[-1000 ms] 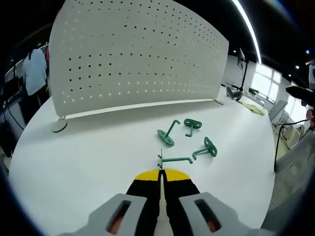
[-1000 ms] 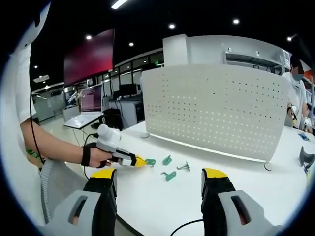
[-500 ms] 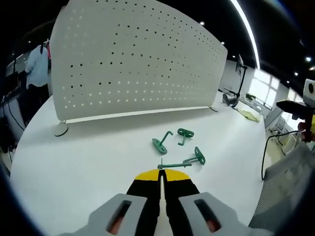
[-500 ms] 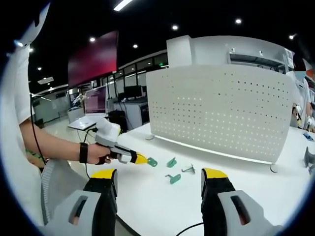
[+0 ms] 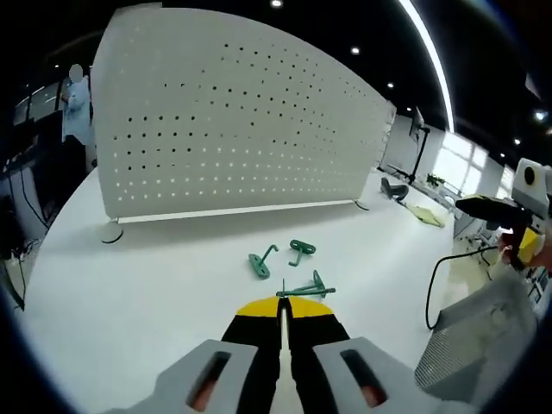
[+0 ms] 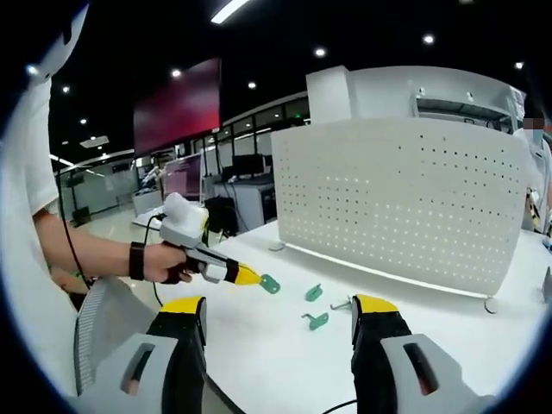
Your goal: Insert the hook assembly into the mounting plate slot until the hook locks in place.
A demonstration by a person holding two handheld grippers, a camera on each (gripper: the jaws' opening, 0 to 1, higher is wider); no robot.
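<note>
Left claw (image 5: pixel 282 304) is clamped on a green hook (image 5: pixel 304 289) at lower centre, lifted off the white worktop (image 5: pixel 155 276). Right claw (image 6: pixel 280 315) stands apart. Pegboard (image 5: pixel 233 121) fills the upper frame.

My feed is bright on the white table (image 5: pixel 129 285) and dark overhead, where ceiling spots and a long light strip (image 5: pixel 435 52) burn out to pure white. A band of glare runs under the perforated panel (image 5: pixel 233 121) along the table's far edge. Shadows are soft and faint. Fisheye bending curves the panel and smears the edges; the far room beyond the panel looks dim and soft.
</note>
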